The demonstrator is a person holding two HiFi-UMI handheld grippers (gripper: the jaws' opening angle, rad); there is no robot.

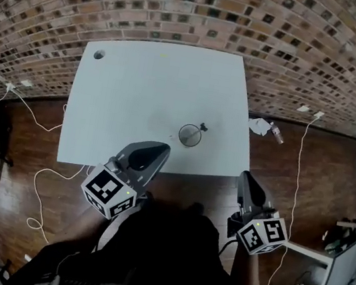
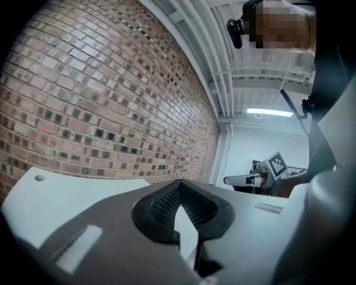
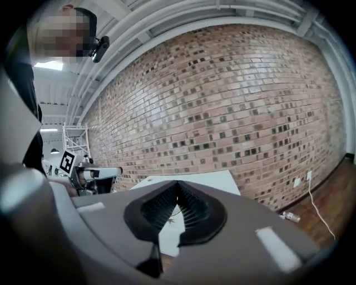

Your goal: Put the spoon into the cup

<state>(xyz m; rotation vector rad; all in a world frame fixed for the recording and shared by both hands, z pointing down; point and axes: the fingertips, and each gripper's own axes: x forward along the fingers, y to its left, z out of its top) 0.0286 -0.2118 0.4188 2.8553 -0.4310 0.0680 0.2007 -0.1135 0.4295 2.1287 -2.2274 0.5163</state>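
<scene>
The spoon (image 1: 200, 128) appears to be in the cup (image 1: 190, 136) already. A thin dark handle slants up out of the cup's far right rim and ends in a small dark knob over the table. The bowl end can't be made out at this size, so I can't confirm that it rests on the cup's bottom. The cup itself reads as a small round ring from above, with the pale table surface showing through it, which suggests clear glass or plastic. It stands upright.

The cup sits on the white table (image 1: 140, 85), right of the middle and nearer the person's edge than the far one. Nothing else stands close to it. A small round hole (image 1: 99, 54) marks the far left corner.

Neither tool is near the cup. The left gripper (image 1: 162, 148) hangs over the table's near edge, pointing toward the cup but well apart from it. In its own view its jaws (image 2: 178, 183) meet at the tips with nothing between the ribbed pads. The right gripper (image 1: 245, 175) is off the table's near right corner, over the wooden floor (image 1: 307, 180). Its jaws (image 3: 178, 183) are likewise pressed together and empty.

By my reading the placing is finished and nothing plainly remains to do.
</scene>
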